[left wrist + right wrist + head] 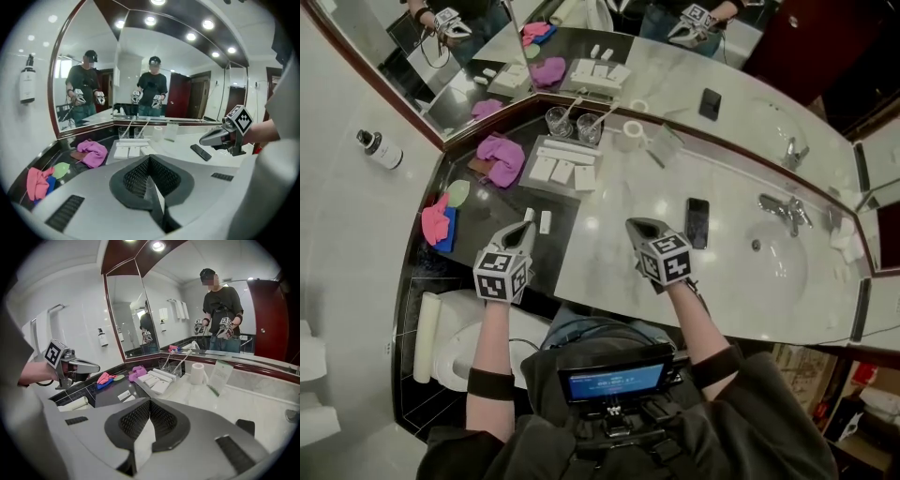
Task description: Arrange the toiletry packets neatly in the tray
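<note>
Both clamped jaw to jaw: left gripper above dark counter, right gripper above marble top. Just ahead of left gripper, two loose packets flat on dark counter. Farther back, tray with three packets side by side, pink cloth beside.

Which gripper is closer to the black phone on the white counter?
Right. The right gripper sits just beside the phone; the left gripper is much farther away, over the dark counter.
</note>
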Demonstrator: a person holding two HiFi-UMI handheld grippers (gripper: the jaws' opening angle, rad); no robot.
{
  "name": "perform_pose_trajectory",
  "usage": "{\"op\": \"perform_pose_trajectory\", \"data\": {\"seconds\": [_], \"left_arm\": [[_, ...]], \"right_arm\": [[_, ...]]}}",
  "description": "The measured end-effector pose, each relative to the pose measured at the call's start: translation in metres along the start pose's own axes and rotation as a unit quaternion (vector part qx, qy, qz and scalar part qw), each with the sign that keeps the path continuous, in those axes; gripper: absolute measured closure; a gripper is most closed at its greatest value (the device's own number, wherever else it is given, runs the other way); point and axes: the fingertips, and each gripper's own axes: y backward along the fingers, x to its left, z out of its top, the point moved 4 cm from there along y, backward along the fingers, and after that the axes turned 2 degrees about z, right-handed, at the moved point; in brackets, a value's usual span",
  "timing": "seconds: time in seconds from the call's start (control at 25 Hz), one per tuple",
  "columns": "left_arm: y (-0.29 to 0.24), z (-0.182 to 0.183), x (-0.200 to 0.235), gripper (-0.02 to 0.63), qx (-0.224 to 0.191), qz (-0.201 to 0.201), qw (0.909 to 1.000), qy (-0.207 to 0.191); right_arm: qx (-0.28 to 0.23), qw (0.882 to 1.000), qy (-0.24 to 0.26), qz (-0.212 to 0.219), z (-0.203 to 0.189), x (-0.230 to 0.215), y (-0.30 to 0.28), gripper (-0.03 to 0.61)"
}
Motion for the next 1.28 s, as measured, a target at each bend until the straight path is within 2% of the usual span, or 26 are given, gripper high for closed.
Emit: {"op": "perform_pose_trajectory", "data": {"seconds": [0.2, 0.48, 0.64, 0.72, 0.84, 1.08, 1.12, 1.28], "left_arm": [[0.006, 0.000, 0.009, 0.614, -0.012, 0.030, 0.9993, 0.021], [0.001, 0.002, 0.015, 0.612, -0.018, 0.035, 0.9987, 0.031], [-0.003, 0.001, 0.021, 0.612, -0.014, 0.031, 0.9990, 0.029], [-0.006, 0.000, 0.025, 0.612, -0.010, 0.028, 0.9992, 0.029], [-0.012, -0.002, 0.032, 0.612, -0.001, 0.022, 0.9994, 0.026], [-0.026, -0.008, 0.048, 0.612, 0.013, 0.003, 0.9996, 0.025], [-0.029, -0.009, 0.051, 0.612, 0.016, -0.001, 0.9995, 0.026], [-0.037, -0.015, 0.061, 0.612, 0.023, -0.011, 0.9992, 0.031]], "right_arm": [[0.004, 1.000, -0.005, -0.004, -0.006, -0.001, -0.001, 0.563], [0.009, 1.000, -0.013, -0.017, -0.005, 0.001, -0.009, 0.562], [0.025, 0.999, -0.007, -0.042, -0.006, -0.002, -0.027, 0.557], [0.034, 0.998, -0.005, -0.052, -0.001, -0.002, -0.039, 0.499], [0.045, 0.997, -0.012, -0.060, 0.009, -0.003, -0.063, 0.367], [0.076, 0.992, -0.037, -0.089, 0.027, -0.008, -0.123, 0.207], [0.086, 0.991, -0.036, -0.096, 0.026, -0.011, -0.133, 0.190], [0.108, 0.987, -0.038, -0.109, 0.045, -0.015, -0.169, 0.187]]}}
